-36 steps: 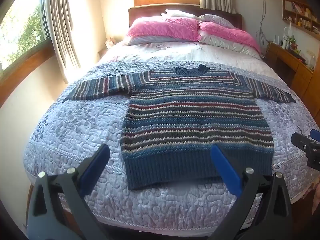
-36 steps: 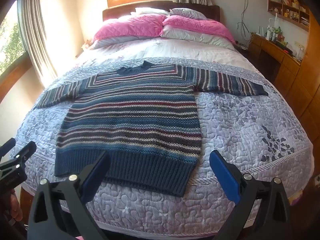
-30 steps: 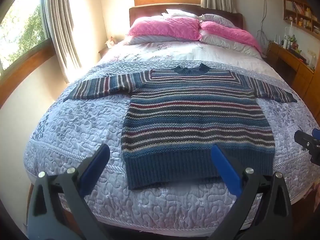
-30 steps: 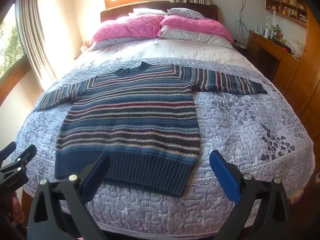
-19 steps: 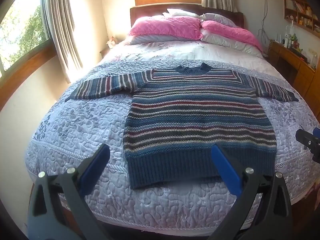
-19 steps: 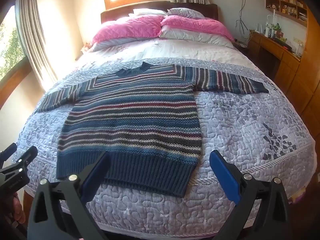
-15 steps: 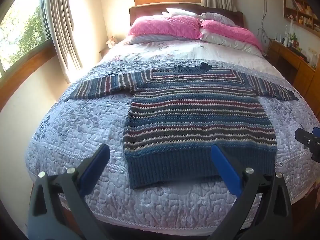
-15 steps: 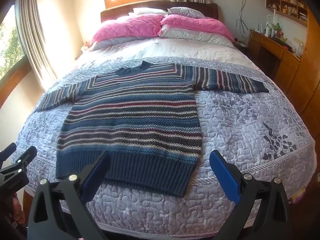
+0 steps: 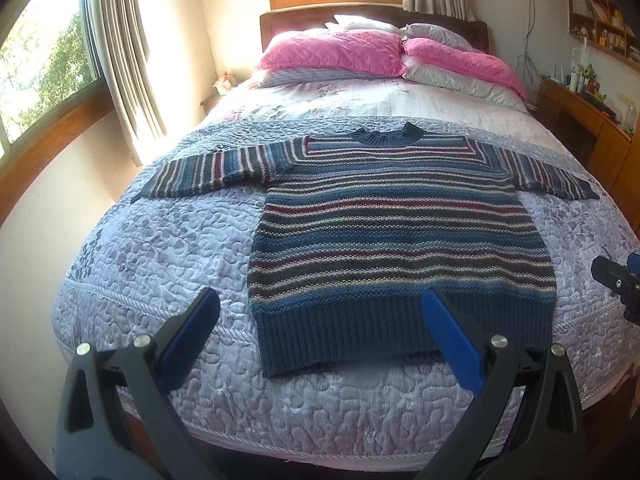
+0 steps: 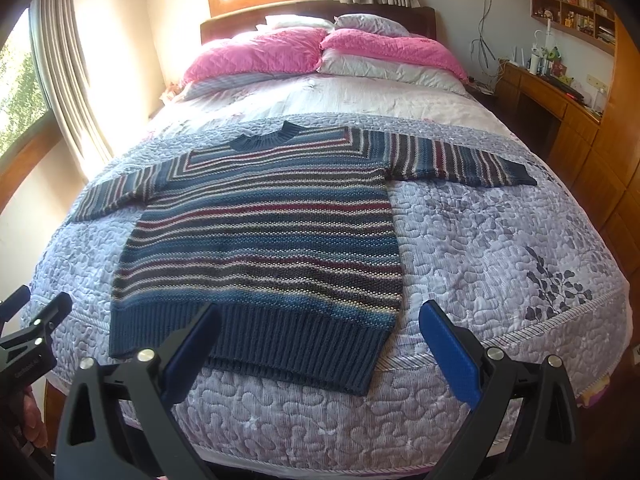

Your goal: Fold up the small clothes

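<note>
We hold the left tool with fingers spread wide, empty, above the bed's foot | our right tool likewise gapes, gripping nothing | striped sweater lies flat on the quilted bedspread, sleeves out, collar toward the pink pillows, hem nearest us.

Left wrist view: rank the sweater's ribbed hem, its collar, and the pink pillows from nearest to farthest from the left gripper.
1. Ribbed hem: just ahead of the open left gripper, at the bed's foot.
2. Collar: mid-bed, at the sweater's far end.
3. Pink pillows: farthest, against the headboard.
</note>
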The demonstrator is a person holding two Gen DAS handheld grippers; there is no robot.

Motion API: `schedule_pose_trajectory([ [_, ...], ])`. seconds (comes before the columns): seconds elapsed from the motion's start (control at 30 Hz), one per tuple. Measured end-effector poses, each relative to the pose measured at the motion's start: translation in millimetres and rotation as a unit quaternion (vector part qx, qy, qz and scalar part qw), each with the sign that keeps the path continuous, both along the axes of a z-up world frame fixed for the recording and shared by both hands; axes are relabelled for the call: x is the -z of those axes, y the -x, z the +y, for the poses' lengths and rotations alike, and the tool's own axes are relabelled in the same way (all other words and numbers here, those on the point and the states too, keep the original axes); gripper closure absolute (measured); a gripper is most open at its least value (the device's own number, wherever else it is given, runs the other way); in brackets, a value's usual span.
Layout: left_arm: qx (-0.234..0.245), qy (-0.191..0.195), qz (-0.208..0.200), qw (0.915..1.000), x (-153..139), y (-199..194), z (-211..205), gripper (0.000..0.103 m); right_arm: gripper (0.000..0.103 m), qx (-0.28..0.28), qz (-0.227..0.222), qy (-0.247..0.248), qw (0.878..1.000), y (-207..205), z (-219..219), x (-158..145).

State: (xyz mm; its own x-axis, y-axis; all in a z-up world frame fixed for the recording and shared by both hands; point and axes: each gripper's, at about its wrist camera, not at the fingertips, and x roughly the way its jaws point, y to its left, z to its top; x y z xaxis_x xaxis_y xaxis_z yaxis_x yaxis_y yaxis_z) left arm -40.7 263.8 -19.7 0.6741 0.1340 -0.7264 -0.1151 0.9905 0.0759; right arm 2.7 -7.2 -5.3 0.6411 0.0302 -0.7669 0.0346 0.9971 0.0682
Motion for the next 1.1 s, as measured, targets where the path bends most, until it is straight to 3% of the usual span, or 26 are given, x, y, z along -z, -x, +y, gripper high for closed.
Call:
schedule_pose_trajectory([
  [1.1, -0.008, -0.004, 0.007, 0.9999, 6.3, 0.6, 3.3, 0.003, 0.004, -0.003, 0.0, -0.003, 1.0, -1.5, -1.8, 1.8],
])
